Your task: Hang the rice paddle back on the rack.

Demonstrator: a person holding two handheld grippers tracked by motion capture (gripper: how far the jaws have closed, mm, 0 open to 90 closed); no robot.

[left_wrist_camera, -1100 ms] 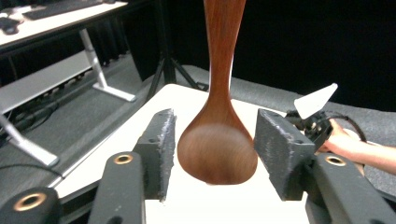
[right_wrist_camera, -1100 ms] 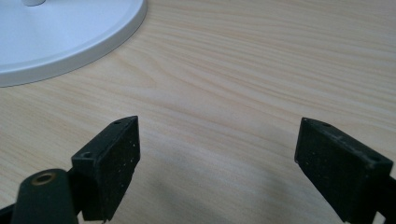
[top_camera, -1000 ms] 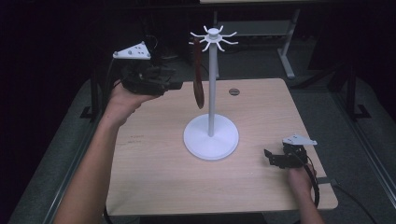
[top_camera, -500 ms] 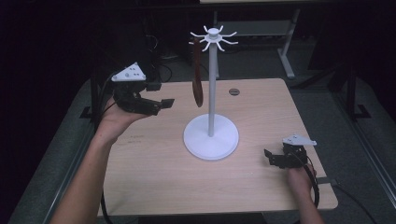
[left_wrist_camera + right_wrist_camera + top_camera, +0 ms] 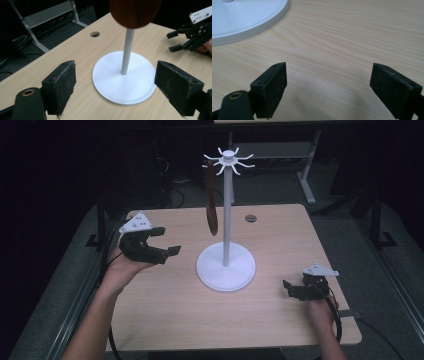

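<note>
- High view: light wooden table [image 5: 165, 320] carrying a white stand, a round flat base [image 5: 226, 267] with a slim upright pole [image 5: 227, 210] and a crown of curved hooks [image 5: 229, 159] at the top.
- Brown wooden spoon-shaped utensil [image 5: 212, 200]: hangs bowl-down from a hook on the left of the crown, beside the pole, its lower end above the table and clear of the base.
- Left gripper [image 5: 160, 250]: black, in the person's left hand [image 5: 120, 270] left of the stand and near the table's left edge; jaws have just been opening and stand wide, nothing between them.
- Left gripper view: rounded brown end of the utensil [image 5: 135, 12] at the top, in front of the pole; white base between the two jaws farther off.
- Right gripper [image 5: 295, 290]: black, low over the table near its right front corner, well apart from the base; jaws wide, nothing held.
- Right gripper view: bare wood between the jaws, rim of the base [image 5: 249, 22] at upper left.
</note>
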